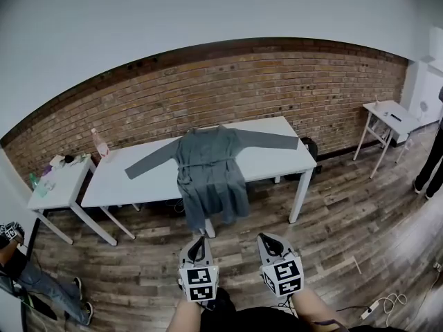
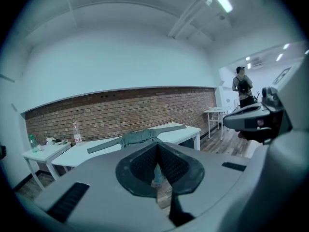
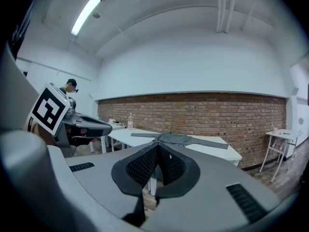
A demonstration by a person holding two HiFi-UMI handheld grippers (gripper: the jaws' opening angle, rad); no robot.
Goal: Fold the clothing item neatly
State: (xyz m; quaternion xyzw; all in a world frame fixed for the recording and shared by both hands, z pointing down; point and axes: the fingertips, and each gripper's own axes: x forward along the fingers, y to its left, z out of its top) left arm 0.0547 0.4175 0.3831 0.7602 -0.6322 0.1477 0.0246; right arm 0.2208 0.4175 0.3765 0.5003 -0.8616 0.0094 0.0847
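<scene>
A grey long-sleeved garment (image 1: 210, 168) lies spread on the white table (image 1: 277, 151), sleeves stretched out left and right, its hem hanging over the front edge. It also shows in the left gripper view as the garment (image 2: 140, 137) and in the right gripper view as the garment (image 3: 176, 139). My left gripper (image 1: 199, 246) and right gripper (image 1: 270, 244) are held side by side over the wooden floor, well short of the table. Both are shut with nothing between the jaws. The left gripper (image 2: 157, 154) and right gripper (image 3: 158, 155) point toward the table.
A smaller white table (image 1: 59, 185) with a bottle (image 1: 101, 144) and small items adjoins on the left. Another small table (image 1: 391, 116) stands at the right by the brick wall. A person (image 1: 430, 161) stands at the right edge; another sits at the lower left (image 1: 28, 279). A cable (image 1: 384, 303) lies on the floor.
</scene>
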